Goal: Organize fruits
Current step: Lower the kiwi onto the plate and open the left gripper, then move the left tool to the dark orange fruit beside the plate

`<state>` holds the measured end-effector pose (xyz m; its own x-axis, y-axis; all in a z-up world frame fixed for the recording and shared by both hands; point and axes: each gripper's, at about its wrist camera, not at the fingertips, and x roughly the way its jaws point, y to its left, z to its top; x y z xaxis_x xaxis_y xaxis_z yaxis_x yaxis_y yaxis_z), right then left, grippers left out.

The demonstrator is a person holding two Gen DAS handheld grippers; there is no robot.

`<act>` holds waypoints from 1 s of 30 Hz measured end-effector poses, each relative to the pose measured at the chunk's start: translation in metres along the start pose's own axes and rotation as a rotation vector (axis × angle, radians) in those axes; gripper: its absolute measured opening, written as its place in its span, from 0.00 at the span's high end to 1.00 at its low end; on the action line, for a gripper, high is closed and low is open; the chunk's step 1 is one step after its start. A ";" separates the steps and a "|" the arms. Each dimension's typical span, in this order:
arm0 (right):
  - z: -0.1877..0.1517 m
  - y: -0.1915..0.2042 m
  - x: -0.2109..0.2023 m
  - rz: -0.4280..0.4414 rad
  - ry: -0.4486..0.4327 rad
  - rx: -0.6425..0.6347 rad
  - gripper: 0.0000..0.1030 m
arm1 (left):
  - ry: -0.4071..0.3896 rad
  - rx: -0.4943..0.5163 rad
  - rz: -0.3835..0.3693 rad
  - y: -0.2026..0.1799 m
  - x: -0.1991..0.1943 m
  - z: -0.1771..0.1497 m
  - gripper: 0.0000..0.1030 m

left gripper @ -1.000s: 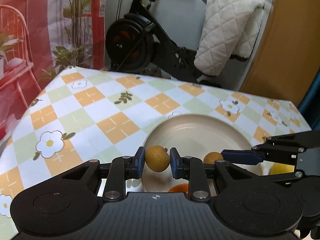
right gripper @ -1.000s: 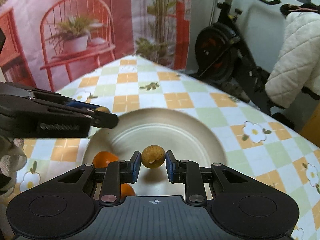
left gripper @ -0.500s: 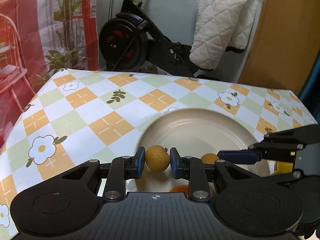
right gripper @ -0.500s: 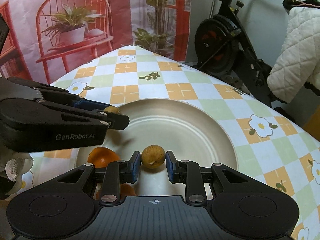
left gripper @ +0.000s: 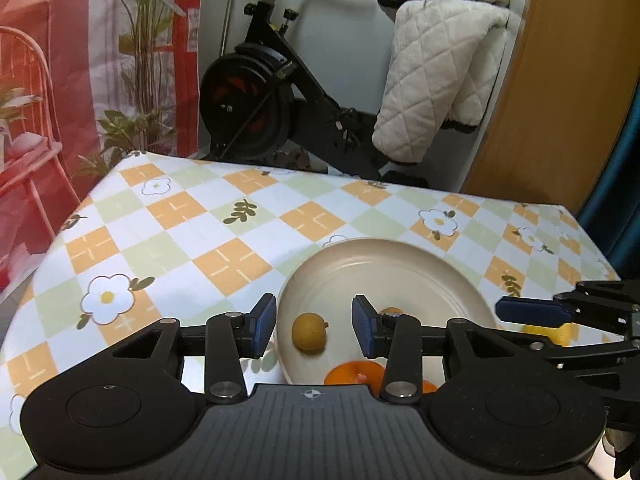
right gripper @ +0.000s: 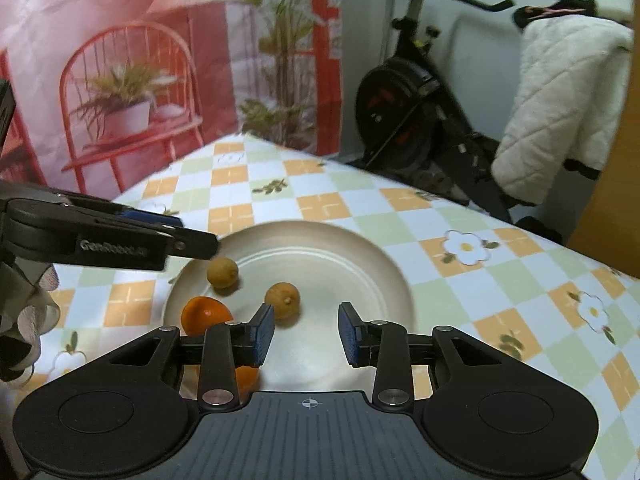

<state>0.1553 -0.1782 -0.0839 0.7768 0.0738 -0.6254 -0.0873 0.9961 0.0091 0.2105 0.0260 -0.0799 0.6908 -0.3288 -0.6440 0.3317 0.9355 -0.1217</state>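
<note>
Your table (left gripper: 240, 248) carries a cream plate (right gripper: 360, 264) holding two orange fruits (right gripper: 206, 314) and two small brown fruits. Your left gripper (left gripper: 314, 326) is spread wide with one brown fruit (left gripper: 309, 331) lying loose between its fingers. Your right gripper (right gripper: 306, 334) gapes too, the other brown fruit (right gripper: 282, 300) just beside its left finger.

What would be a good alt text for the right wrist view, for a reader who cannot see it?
The open right tool hangs over a beige plate holding two small brown fruits and orange fruits at its near left. The left tool reaches in from the left, above a checkered floral tablecloth.
</note>
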 end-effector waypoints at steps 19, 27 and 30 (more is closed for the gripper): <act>-0.076 0.012 -0.077 0.015 -0.029 -0.025 0.72 | -0.024 -0.050 -0.092 -0.054 -0.054 -0.058 0.70; -0.088 0.029 -0.079 0.038 -0.021 -0.045 0.73 | -0.013 0.000 -0.090 -0.068 -0.056 -0.075 0.72; -0.088 0.029 -0.081 0.036 -0.028 -0.044 0.73 | -0.017 -0.006 -0.093 -0.067 -0.057 -0.078 0.72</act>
<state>0.0355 -0.1590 -0.1016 0.7897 0.1119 -0.6032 -0.1430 0.9897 -0.0036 0.0990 -0.0079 -0.0935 0.6684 -0.4160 -0.6166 0.3911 0.9017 -0.1843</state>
